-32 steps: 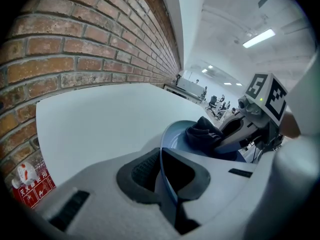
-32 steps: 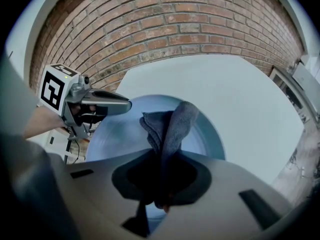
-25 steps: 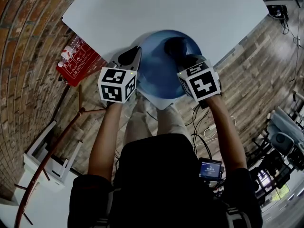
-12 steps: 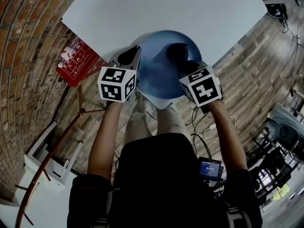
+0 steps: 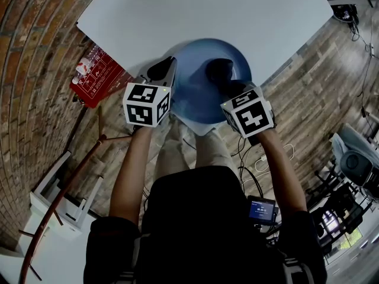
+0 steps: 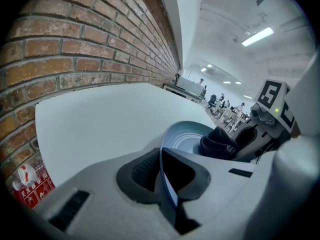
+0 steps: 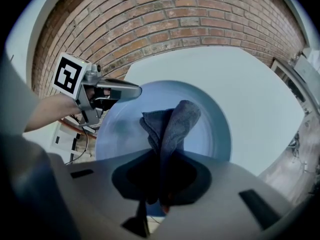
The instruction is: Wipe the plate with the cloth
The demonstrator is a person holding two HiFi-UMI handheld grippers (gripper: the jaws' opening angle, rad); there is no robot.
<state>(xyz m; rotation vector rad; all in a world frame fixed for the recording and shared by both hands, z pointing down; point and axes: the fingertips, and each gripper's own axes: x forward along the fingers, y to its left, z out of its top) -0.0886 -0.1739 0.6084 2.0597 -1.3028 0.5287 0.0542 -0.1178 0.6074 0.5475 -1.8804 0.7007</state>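
A blue plate [image 5: 195,87] lies at the near edge of the white table [image 5: 207,10]. My left gripper [image 5: 164,73] is shut on the plate's left rim [image 6: 164,156], which runs between its jaws. My right gripper [image 5: 228,81] is shut on a dark grey cloth [image 5: 218,70], and the cloth rests on the plate's right half. In the right gripper view the cloth [image 7: 170,126] stands bunched up over the plate [image 7: 210,124], with the left gripper [image 7: 120,90] at the plate's far rim. In the left gripper view the cloth [image 6: 217,143] lies on the plate beside the right gripper.
A brick wall [image 5: 29,70] runs along the left of the table. A red printed sheet [image 5: 95,76] lies by the table's left corner. Wooden flooring [image 5: 320,87] lies to the right, with cables and chairs farther out.
The right gripper with the cloth has shifted a little across the plate, first nearer to me, then back to the left. The left gripper and plate have held still.
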